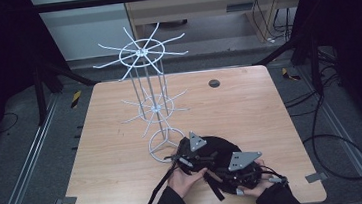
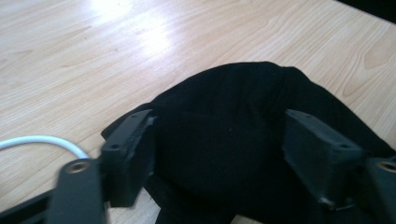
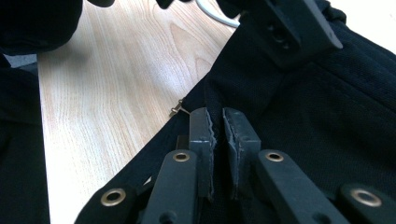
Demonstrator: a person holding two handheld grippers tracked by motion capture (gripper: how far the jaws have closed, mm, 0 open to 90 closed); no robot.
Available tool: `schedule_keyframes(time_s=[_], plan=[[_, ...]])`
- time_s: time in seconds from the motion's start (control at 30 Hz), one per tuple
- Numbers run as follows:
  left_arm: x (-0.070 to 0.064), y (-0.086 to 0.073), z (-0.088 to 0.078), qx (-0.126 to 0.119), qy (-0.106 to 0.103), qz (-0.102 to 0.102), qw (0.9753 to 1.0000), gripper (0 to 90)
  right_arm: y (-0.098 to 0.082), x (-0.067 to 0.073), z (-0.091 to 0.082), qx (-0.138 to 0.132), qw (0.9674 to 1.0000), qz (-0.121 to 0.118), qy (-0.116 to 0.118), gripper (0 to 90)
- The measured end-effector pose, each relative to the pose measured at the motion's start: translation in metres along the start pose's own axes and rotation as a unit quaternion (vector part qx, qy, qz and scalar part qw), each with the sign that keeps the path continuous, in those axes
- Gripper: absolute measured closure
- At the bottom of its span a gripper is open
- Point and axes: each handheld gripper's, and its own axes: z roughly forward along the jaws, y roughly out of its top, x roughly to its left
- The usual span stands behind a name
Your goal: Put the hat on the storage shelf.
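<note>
High view: black cap (image 1: 214, 151) near edge, right of wire rack (image 1: 150, 110); left gripper (image 2: 219, 140) agape over crown; right gripper (image 3: 218, 135) pinches fabric; thin bite may slip, dropping cap.

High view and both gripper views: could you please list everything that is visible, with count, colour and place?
Black cap: one, black fabric, near edge of the table, right of the rack's base.
Wire rack: one, white, two tiers of hooks, standing left of centre.
Table: one, light wood.
Round plug: one, dark, far side of the table.
Left tongs: one, black, open over the cap, pads apart from the fabric.
Right tongs: one, black, shut on the black cap's edge.
Hands: two, dark sleeves, at bottom edge.
</note>
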Motion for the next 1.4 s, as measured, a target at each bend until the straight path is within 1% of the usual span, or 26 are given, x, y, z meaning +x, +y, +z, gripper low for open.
schedule_keyframes(time_s=[0.1, 0.2, 0.23, 0.33, 0.37, 0.4, 0.43, 0.47, 0.5, 0.53, 0.57, 0.6, 0.67, 0.7, 0.73, 0.83, 0.87, 1.0, 1.03, 1.07, 1.1, 1.13, 1.17, 1.23, 1.37, 1.4], plan=[[0.000, -0.001, 0.001, 0.007, -0.001, 0.004, 1.0000, 39.5, -0.001, 0.000, -0.001, -0.004, 1.0000, 0.002, -0.001, 82.0], [0.000, -0.003, 0.006, 0.028, -0.002, 0.006, 0.9996, 46.4, -0.001, -0.004, -0.013, -0.024, 0.9995, 0.021, 0.003, 78.7], [0.000, -0.003, 0.006, 0.028, -0.002, 0.006, 0.9996, 48.3, -0.001, -0.004, -0.013, -0.024, 0.9995, 0.021, 0.003, 78.7], [0.004, -0.011, 0.011, 0.044, -0.006, -0.001, 0.9990, 51.8, 0.001, -0.013, -0.038, -0.071, 0.9961, 0.047, -0.023, 70.3], [0.004, -0.011, 0.011, 0.044, -0.006, -0.001, 0.9990, 52.3, 0.001, -0.013, -0.038, -0.071, 0.9961, 0.047, -0.023, 70.3], [0.006, -0.014, 0.011, 0.044, -0.013, -0.004, 0.9989, 52.8, 0.000, -0.022, -0.050, -0.091, 0.9915, 0.072, -0.059, 63.9], [0.007, -0.014, 0.011, 0.045, -0.013, -0.004, 0.9989, 53.2, -0.001, -0.027, -0.053, -0.093, 0.9882, 0.086, -0.086, 59.8], [0.007, -0.014, 0.011, 0.045, -0.013, -0.004, 0.9989, 53.4, -0.001, -0.027, -0.053, -0.093, 0.9882, 0.086, -0.086, 59.8], [0.007, -0.015, 0.011, 0.046, -0.013, -0.004, 0.9989, 53.6, -0.003, -0.037, -0.054, -0.089, 0.9828, 0.104, -0.123, 52.3], [0.006, -0.015, 0.010, 0.046, -0.011, -0.001, 0.9989, 53.7, -0.005, -0.041, -0.052, -0.085, 0.9804, 0.113, -0.137, 48.4], [0.006, -0.015, 0.010, 0.046, -0.011, -0.001, 0.9989, 53.8, -0.005, -0.041, -0.052, -0.085, 0.9804, 0.113, -0.137, 48.4], [0.006, -0.016, 0.010, 0.044, -0.012, -0.001, 0.9990, 53.9, -0.009, -0.048, -0.046, -0.070, 0.9782, 0.129, -0.147, 44.8], [0.006, -0.018, 0.010, 0.041, -0.012, -0.003, 0.9991, 53.9, -0.012, -0.052, -0.039, -0.060, 0.9783, 0.142, -0.138, 44.1], [0.006, -0.018, 0.010, 0.041, -0.012, -0.003, 0.9991, 53.9, -0.012, -0.052, -0.039, -0.060, 0.9783, 0.142, -0.138, 44.1], [0.007, -0.020, 0.010, 0.036, -0.014, -0.008, 0.9992, 53.9, -0.013, -0.053, -0.032, -0.046, 0.9798, 0.142, -0.133, 43.3], [0.007, -0.021, 0.010, 0.033, -0.016, -0.008, 0.9993, 53.9, -0.014, -0.055, -0.026, -0.037, 0.9800, 0.149, -0.127, 42.6], [0.008, -0.022, 0.010, 0.033, -0.016, -0.007, 0.9993, 53.9, -0.015, -0.058, -0.020, -0.034, 0.9787, 0.164, -0.119, 42.6], [0.008, -0.024, 0.012, 0.032, -0.016, -0.007, 0.9993, 53.8, -0.016, -0.059, -0.009, -0.007, 0.9799, 0.164, -0.113, 49.5], [0.008, -0.024, 0.012, 0.032, -0.016, -0.007, 0.9993, 53.9, -0.016, -0.059, -0.009, -0.007, 0.9799, 0.164, -0.113, 49.5], [0.008, -0.025, 0.012, 0.030, -0.016, -0.010, 0.9994, 53.9, -0.018, -0.060, -0.006, 0.014, 0.9801, 0.161, -0.115, 61.2], [0.008, -0.025, 0.012, 0.030, -0.016, -0.010, 0.9994, 54.0, -0.018, -0.060, -0.006, 0.014, 0.9801, 0.161, -0.115, 61.2], [0.008, -0.026, 0.013, 0.027, -0.015, -0.012, 0.9995, 54.0, -0.019, -0.061, -0.004, 0.028, 0.9798, 0.162, -0.114, 71.4], [0.008, -0.026, 0.013, 0.027, -0.015, -0.012, 0.9995, 54.1, -0.019, -0.061, -0.004, 0.028, 0.9798, 0.162, -0.114, 71.4], [0.008, -0.026, 0.012, 0.025, -0.015, -0.011, 0.9995, 54.2, -0.018, -0.062, -0.007, 0.026, 0.9795, 0.170, -0.105, 84.5], [0.009, -0.025, 0.010, 0.014, -0.016, -0.014, 0.9997, 53.8, -0.013, -0.060, -0.012, 0.023, 0.9808, 0.161, -0.108, 86.8], [0.011, -0.022, 0.006, -0.008, -0.022, -0.021, 0.9995, 53.5, -0.008, -0.059, -0.020, -0.003, 0.9809, 0.152, -0.121, 86.9]])
